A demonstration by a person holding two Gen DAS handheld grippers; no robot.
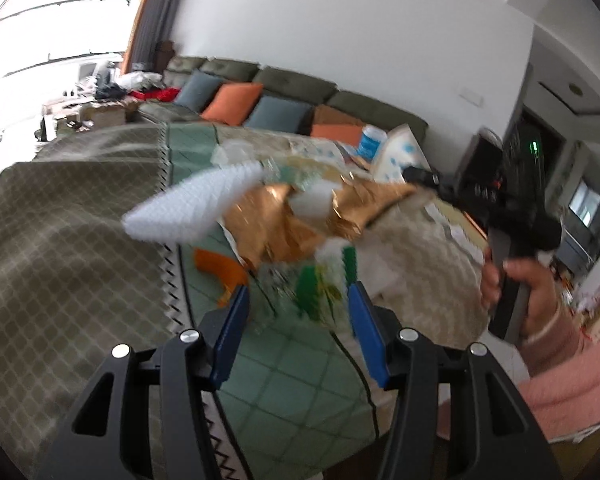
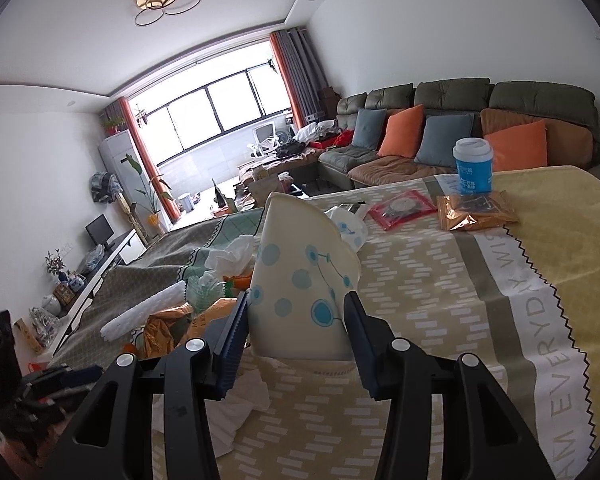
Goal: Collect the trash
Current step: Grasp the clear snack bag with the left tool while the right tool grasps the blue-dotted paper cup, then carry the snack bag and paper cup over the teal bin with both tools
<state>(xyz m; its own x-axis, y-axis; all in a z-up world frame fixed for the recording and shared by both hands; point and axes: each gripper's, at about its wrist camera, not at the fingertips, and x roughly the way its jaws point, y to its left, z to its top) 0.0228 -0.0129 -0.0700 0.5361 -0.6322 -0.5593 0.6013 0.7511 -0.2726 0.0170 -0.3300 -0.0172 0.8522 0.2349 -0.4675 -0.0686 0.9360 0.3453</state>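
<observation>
A cream dotted bag (image 2: 300,280) is clamped upright between the right gripper (image 2: 296,320) jaws, its tip pointing up and away. The left gripper (image 1: 296,308) is held half open, empty, angled down; blurred gold wrappers (image 1: 300,224) are seen just ahead of it, lying crosswise.

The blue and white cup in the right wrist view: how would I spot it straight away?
Look to the long green sofa with orange and grey cushions, then to the far edge of the cloth-covered table in front of it. The blue and white cup stands there, behind a gold snack packet. It is the only upright thing among flat wrappers, with a white lid.
</observation>
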